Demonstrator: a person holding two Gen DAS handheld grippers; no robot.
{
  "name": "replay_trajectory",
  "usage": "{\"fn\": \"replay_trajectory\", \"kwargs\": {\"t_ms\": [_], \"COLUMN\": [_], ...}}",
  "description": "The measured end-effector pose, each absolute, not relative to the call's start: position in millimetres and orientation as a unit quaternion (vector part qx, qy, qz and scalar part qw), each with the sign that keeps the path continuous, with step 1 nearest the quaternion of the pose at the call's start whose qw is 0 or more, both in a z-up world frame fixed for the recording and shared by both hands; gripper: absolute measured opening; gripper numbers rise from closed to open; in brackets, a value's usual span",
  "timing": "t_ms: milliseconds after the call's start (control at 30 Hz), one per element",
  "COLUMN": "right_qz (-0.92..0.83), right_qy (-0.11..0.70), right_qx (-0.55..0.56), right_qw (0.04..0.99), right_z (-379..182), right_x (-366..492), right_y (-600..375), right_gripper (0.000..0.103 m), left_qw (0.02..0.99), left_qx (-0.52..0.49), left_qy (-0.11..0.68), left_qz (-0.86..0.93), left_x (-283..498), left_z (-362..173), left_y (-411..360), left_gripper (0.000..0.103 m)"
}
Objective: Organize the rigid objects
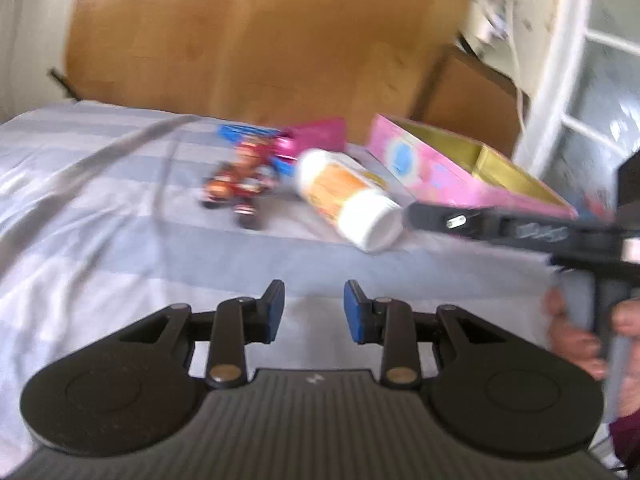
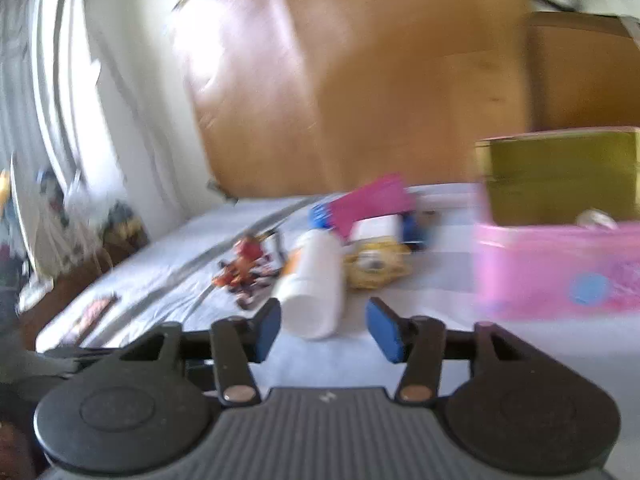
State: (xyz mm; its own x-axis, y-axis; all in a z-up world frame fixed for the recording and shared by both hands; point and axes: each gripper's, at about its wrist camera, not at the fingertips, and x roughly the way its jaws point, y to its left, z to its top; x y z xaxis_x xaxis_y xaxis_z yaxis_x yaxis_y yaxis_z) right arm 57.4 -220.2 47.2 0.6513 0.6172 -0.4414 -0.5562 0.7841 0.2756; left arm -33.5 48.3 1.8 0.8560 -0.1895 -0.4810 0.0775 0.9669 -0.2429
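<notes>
Bed (image 1: 100,208) with a striped grey sheet carries everything; wooden headboard (image 1: 248,40) behind it. Biggest task item is the pink box (image 1: 436,172), open on top, olive inside, sitting at the far right of the sheet. In my right view the box (image 2: 560,276) is right of my fingers and near, with something small and pale inside it that I can't identify.

Next the white bottle (image 1: 344,196), lying on its side, cap end toward me, orange label. It looks like rigid plastic, probably light, smooth and round, so it may roll or slip. I'd grip across the body near the middle, not the cap. In the right view the bottle (image 2: 314,280) lies just ahead of my fingers, its near end between the pad lines but not clamped.

Smaller items sit behind it: a red toy figure (image 1: 240,184) left of the bottle, looks hard and knobbly, a magenta comb (image 2: 372,200), a yellow toy (image 2: 374,264) touching the bottle's far side. Blur hides detail.

My right gripper (image 2: 324,330) is low over the sheet, level, pointed at the bottle, jaws apart and empty. My left gripper (image 1: 314,310) hovers nearer me, jaws apart, nothing between them. From the left view the right gripper (image 1: 416,212) comes in from the right, tip just beside the bottle cap; my hand (image 1: 576,332) holds its handle
</notes>
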Motion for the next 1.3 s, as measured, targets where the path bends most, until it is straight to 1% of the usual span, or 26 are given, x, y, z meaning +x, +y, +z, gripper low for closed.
{"fn": "replay_trajectory", "kwargs": {"t_ms": [33, 100, 133, 167, 267, 367, 433, 500, 533, 567, 600, 633, 667, 767, 833, 867, 900, 967, 1133, 1167, 1300], "right_qz": [0.322, 0.312, 0.296, 0.282, 0.288, 0.323, 0.367, 0.388, 0.390, 0.381, 0.359, 0.327, 0.301, 0.276, 0.271, 0.272, 0.274, 0.279, 0.298, 0.301, 0.296], "right_qy": [0.271, 0.286, 0.294, 0.303, 0.321, 0.315, 0.319, 0.320, 0.324, 0.327, 0.324, 0.318, 0.312, 0.301, 0.297, 0.295, 0.292, 0.287, 0.282, 0.285, 0.280], "right_qx": [0.043, 0.020, 0.007, -0.005, 0.012, 0.008, 0.000, 0.003, 0.002, 0.001, -0.002, -0.001, 0.002, 0.015, 0.019, 0.018, 0.012, -0.003, -0.026, -0.030, -0.043], "right_qw": [0.906, 0.906, 0.909, 0.910, 0.902, 0.892, 0.874, 0.865, 0.862, 0.865, 0.876, 0.890, 0.901, 0.913, 0.916, 0.916, 0.916, 0.917, 0.911, 0.910, 0.912], "right_z": [46, 42, 38, 34, 31, 37, 39, 40, 39, 38, 38, 37, 37, 37, 36, 34, 33, 31, 28, 26, 26], "right_x": [62, 78, 85, 91, 90, 70, 55, 38, 32, 24, 19, 12, 5, -10, -14, -14, -13, -12, -2, 0, 1], "right_y": [-203, -177, -166, -159, -168, -195, -221, -256, -272, -289, -301, -315, -328, -351, -352, -349, -345, -338, -315, -311, -305], "right_gripper": [0.058, 0.058, 0.057, 0.053, 0.052, 0.052, 0.052, 0.053, 0.053, 0.056, 0.062, 0.072, 0.072, 0.072, 0.071, 0.071, 0.071, 0.071, 0.070, 0.063, 0.063], "left_qw": [0.958, 0.961, 0.961, 0.961, 0.962, 0.957, 0.950, 0.942, 0.937, 0.931, 0.926, 0.922, 0.918, 0.910, 0.910, 0.911, 0.912, 0.917, 0.912, 0.912, 0.921], "left_qx": [-0.111, -0.114, -0.117, -0.121, -0.122, -0.122, -0.128, -0.131, -0.133, -0.136, -0.138, -0.139, -0.140, -0.132, -0.115, -0.106, -0.098, -0.079, -0.075, -0.076, -0.074], "left_qy": [0.254, 0.246, 0.241, 0.238, 0.231, 0.236, 0.241, 0.252, 0.259, 0.267, 0.274, 0.281, 0.287, 0.296, 0.292, 0.290, 0.289, 0.284, 0.295, 0.293, 0.272], "left_qz": [-0.065, -0.061, -0.064, -0.067, -0.084, -0.120, -0.149, -0.178, -0.191, -0.206, -0.218, -0.228, -0.236, -0.260, -0.270, -0.273, -0.274, -0.268, -0.275, -0.275, -0.269], "left_x": [-35, -38, -38, -38, -38, -30, -24, -16, -12, -9, -6, -3, 0, 6, 6, 6, 6, 6, 12, 11, 11], "left_z": [4, 6, 8, 9, 11, 16, 16, 13, 11, 9, 7, 5, 4, 5, 8, 10, 12, 14, 9, 8, 23], "left_y": [53, 56, 59, 61, 64, 57, 49, 36, 29, 21, 12, 4, -2, -24, -35, -39, -44, -51, -56, -55, -55], "left_gripper": [0.035, 0.035, 0.035, 0.035, 0.035, 0.036, 0.039, 0.046, 0.046, 0.046, 0.046, 0.046, 0.047, 0.055, 0.055, 0.057, 0.062, 0.065, 0.064, 0.064, 0.055]}}
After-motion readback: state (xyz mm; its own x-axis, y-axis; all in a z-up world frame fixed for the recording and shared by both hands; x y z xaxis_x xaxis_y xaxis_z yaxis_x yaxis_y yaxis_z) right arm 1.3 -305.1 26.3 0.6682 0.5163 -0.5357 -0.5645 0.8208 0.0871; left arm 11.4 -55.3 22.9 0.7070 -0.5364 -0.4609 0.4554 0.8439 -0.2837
